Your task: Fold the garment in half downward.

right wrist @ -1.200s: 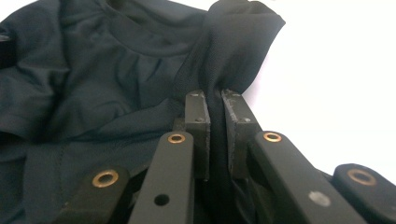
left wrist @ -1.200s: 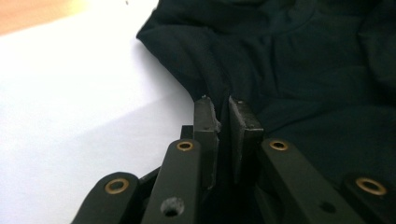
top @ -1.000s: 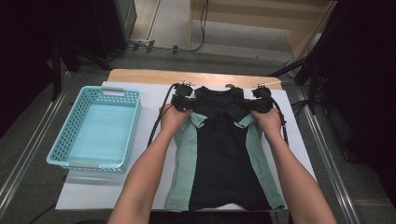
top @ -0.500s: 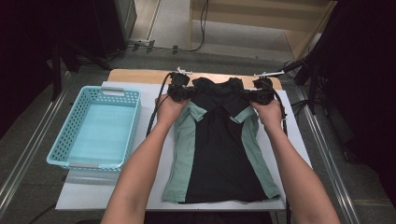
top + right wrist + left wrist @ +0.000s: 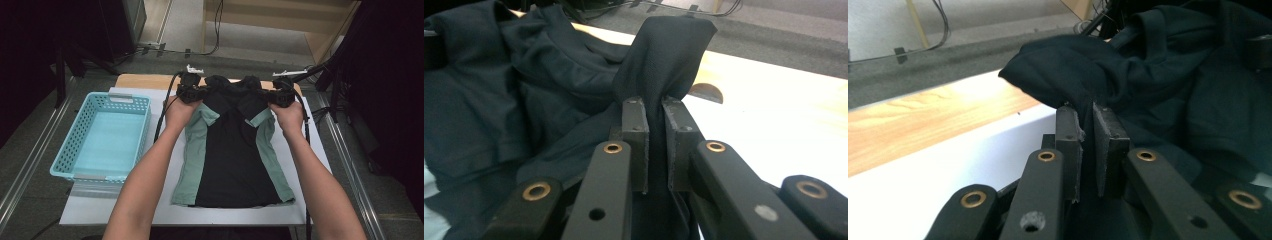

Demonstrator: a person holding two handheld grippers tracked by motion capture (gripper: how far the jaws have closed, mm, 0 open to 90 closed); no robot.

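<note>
A black short-sleeved shirt with pale green side panels (image 5: 227,150) lies flat on a white sheet covering the table (image 5: 125,210), its hem nearest the person. The left gripper (image 5: 192,92) pinches a fold of black cloth at the shirt's far left shoulder, its jaws closed on the fabric; the right gripper (image 5: 280,96) clamps the far right shoulder the same way. Both shoulders sit raised and bunched. A light blue plastic lattice basket (image 5: 102,137) stands empty just left of the shirt. Folding seems barely begun: the body is spread, no lengthwise fold is finished, and the basket awaits the garment.
</note>
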